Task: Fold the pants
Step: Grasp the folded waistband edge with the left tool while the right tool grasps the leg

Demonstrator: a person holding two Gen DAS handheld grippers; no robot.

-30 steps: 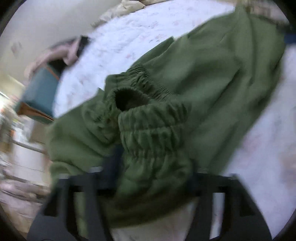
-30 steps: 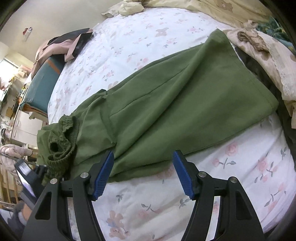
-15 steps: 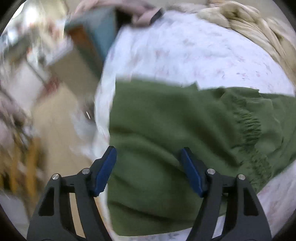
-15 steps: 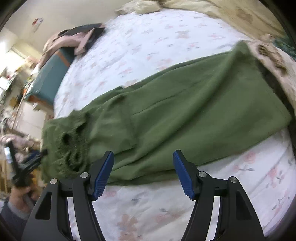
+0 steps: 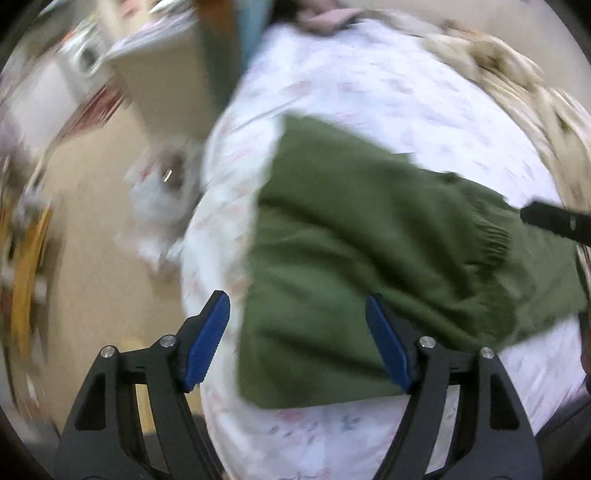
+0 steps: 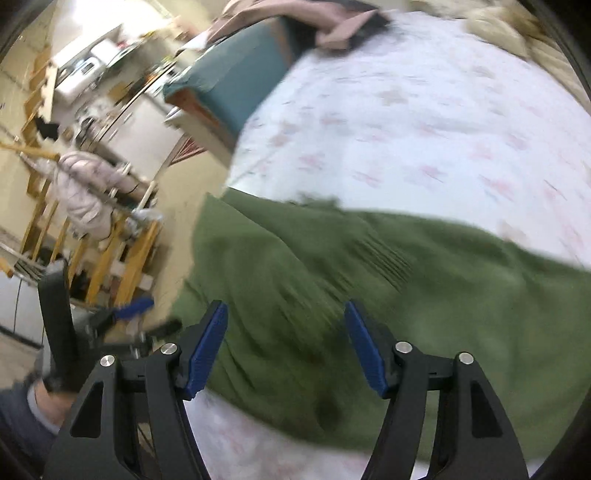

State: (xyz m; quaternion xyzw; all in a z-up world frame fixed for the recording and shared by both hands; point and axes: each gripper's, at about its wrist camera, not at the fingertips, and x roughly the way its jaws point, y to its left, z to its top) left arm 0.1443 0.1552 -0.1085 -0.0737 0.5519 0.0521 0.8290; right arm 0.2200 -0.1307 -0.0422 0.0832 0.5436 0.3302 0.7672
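The green pants (image 5: 369, 236) lie folded over on the flower-print bed sheet (image 5: 369, 92), with a gathered elastic band (image 5: 491, 236) towards the right. Above their near left part hovers my left gripper (image 5: 297, 343); its jaws are opening and its blue pads press on nothing. A black part of the right gripper (image 5: 554, 221) pokes in at the right edge. In the right wrist view my right gripper (image 6: 286, 347) stands open over the pants (image 6: 369, 295), empty. The left gripper (image 6: 122, 314) shows at the lower left, held by a hand (image 6: 48, 398).
The bed's edge runs just left of the pants, with the beige floor (image 5: 92, 221) below. A teal cabinet (image 6: 236, 85) with pink clothes (image 6: 332, 29) stands at the bed's far corner. A beige blanket (image 5: 517, 85) lies at the back right, a wooden rack (image 6: 110, 258) on the floor.
The left gripper let go of the gathered elastic end it held, and that end now lies on the pants. Both views swung towards the bed's left edge.
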